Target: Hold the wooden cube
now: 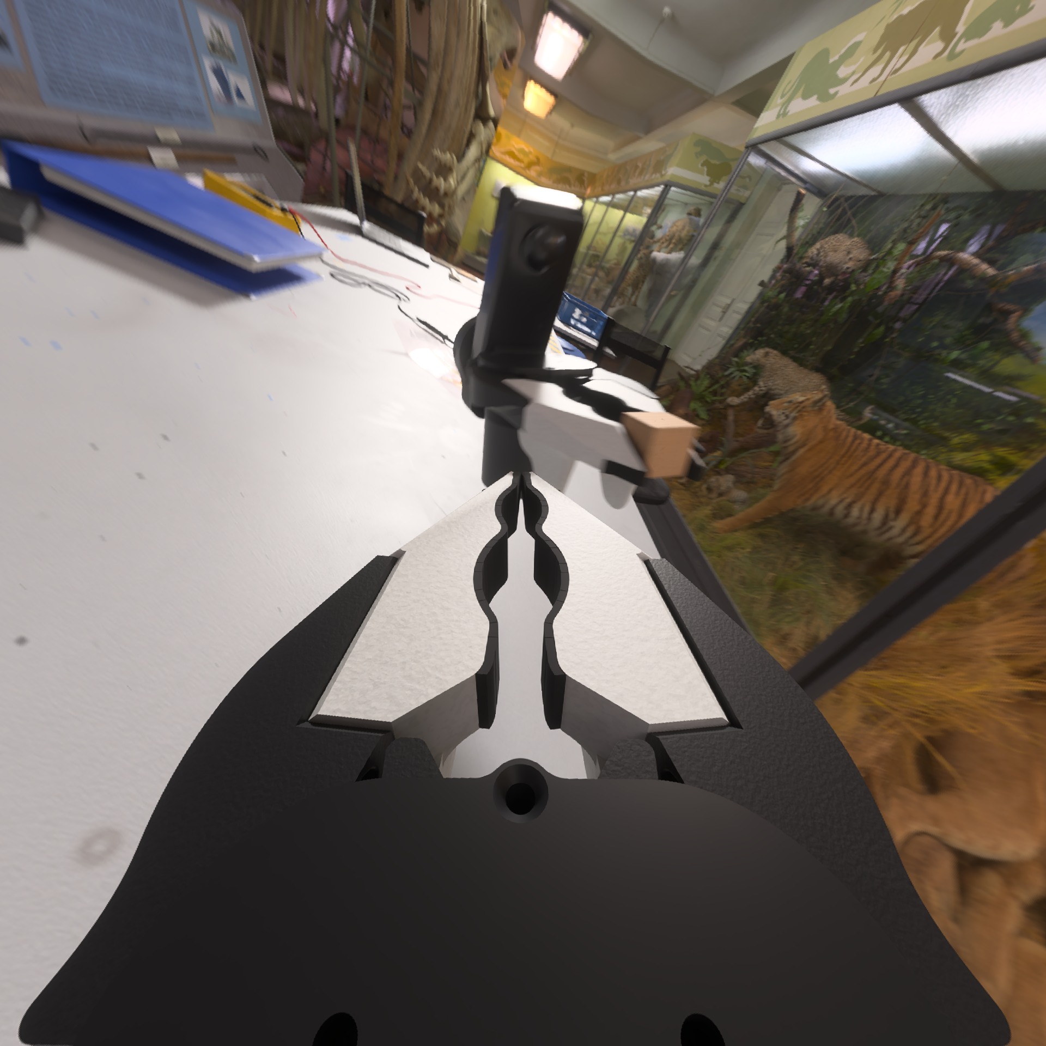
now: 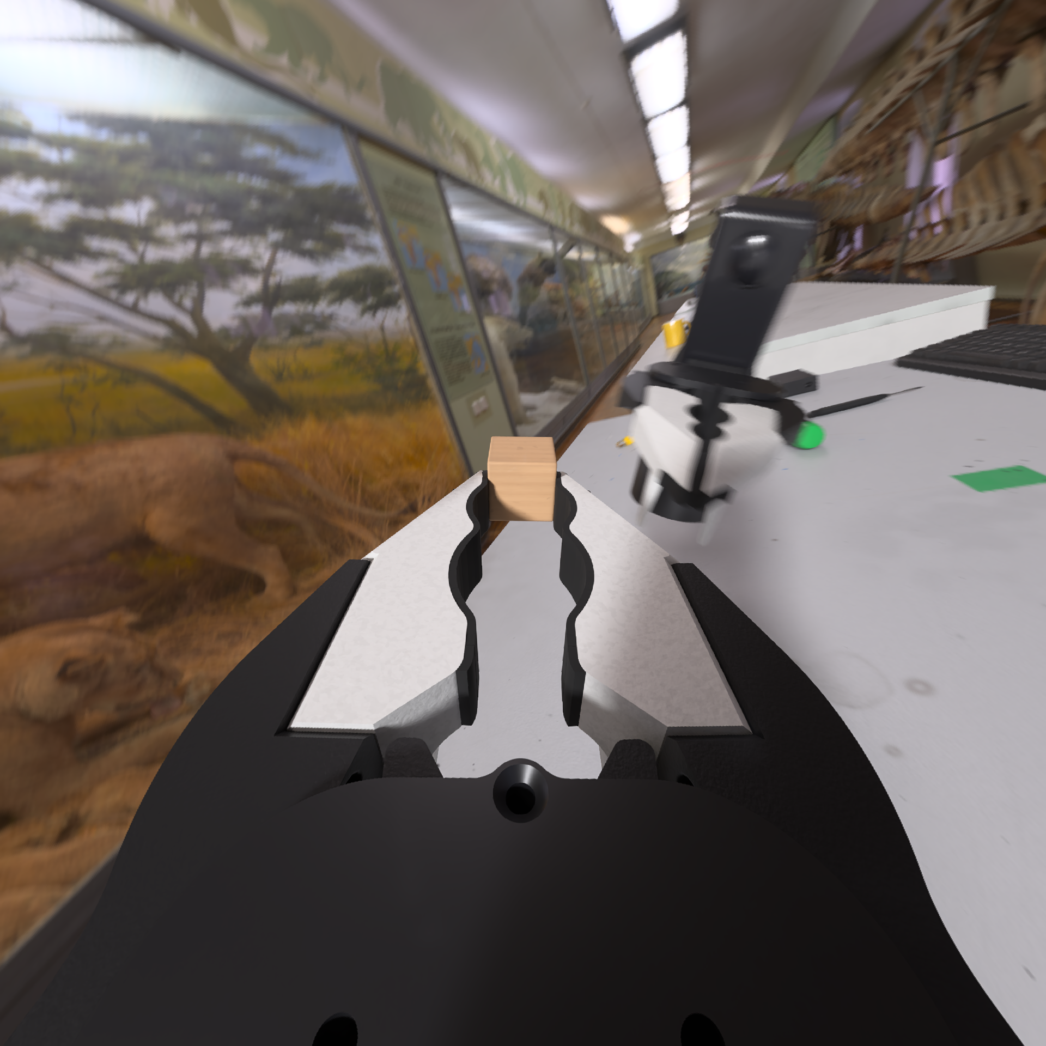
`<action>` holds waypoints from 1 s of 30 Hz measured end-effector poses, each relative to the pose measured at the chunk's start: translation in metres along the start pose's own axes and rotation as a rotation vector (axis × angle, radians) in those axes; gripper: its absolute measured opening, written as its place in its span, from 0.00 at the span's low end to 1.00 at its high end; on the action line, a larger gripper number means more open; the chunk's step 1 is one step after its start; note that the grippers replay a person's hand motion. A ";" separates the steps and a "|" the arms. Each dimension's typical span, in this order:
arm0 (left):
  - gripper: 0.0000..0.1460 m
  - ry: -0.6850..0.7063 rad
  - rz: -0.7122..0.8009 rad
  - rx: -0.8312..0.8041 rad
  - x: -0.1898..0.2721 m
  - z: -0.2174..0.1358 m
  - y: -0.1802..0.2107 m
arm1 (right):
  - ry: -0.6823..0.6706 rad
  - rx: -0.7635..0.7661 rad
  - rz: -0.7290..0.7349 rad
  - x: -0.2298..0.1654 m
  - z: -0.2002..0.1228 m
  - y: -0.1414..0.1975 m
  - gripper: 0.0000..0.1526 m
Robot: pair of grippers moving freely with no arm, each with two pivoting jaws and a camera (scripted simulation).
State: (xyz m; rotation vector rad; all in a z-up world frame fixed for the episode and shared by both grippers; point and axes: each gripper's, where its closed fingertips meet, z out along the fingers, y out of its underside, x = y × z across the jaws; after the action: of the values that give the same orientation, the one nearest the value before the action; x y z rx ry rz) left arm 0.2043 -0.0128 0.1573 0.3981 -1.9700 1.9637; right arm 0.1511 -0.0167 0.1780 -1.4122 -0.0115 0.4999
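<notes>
The wooden cube [image 2: 521, 478] is a small pale block pinched between my right gripper's [image 2: 521, 488] fingertips, held in the air near the table's edge. In the left wrist view the same cube [image 1: 659, 441] shows at the tip of the right gripper [image 1: 686, 453], ahead and to the right. My left gripper [image 1: 521, 481] is shut and empty, with its jaws touching at the tips, above the white table [image 1: 170, 509]. It also shows in the right wrist view [image 2: 679, 509], blurred, tilted downward over the table, right of the cube.
A blue folder [image 1: 170, 221], a yellow device [image 1: 243, 192] and loose cables [image 1: 368, 277] lie at the table's far side. A green ball [image 2: 806, 436], green patch [image 2: 999, 478], keyboard [image 2: 985, 354], white box [image 2: 871, 317] and yellow mug [image 2: 675, 333] lie on it. Glass display cases stand beyond the edge.
</notes>
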 end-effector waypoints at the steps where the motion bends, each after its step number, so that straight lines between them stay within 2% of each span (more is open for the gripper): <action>1: 0.00 -0.017 0.031 0.018 0.002 0.000 -0.007 | 0.026 0.028 0.019 0.008 -0.010 -0.005 0.14; 3: 0.01 -0.030 0.048 0.059 0.002 -0.006 -0.018 | 0.065 0.069 0.039 0.017 -0.025 -0.012 0.14; 6: 0.21 0.016 -0.027 0.093 0.000 -0.013 -0.021 | 0.072 0.130 0.092 0.025 -0.033 -0.014 0.14; 9: 0.29 0.080 -0.019 0.051 0.012 -0.001 -0.011 | 0.074 0.122 0.123 0.030 -0.031 -0.009 0.14; 11: 0.26 0.079 0.020 0.012 0.016 0.005 -0.006 | 0.073 0.122 0.134 0.032 -0.029 -0.007 0.14; 13: 0.17 0.073 0.022 0.009 0.016 0.005 -0.005 | 0.073 0.114 0.136 0.033 -0.027 -0.006 0.14; 24: 0.08 0.114 -0.017 -0.022 0.019 0.002 -0.002 | 0.026 0.080 0.145 0.025 -0.024 -0.002 0.14; 30: 0.02 0.038 -0.015 -0.034 0.010 0.004 0.001 | 0.116 0.009 0.061 0.031 -0.029 0.003 0.14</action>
State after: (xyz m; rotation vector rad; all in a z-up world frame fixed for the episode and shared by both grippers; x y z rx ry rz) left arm 0.1945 -0.0163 0.1603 0.3640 -1.9679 1.9120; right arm 0.1866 -0.0327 0.1611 -1.4347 0.1278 0.4670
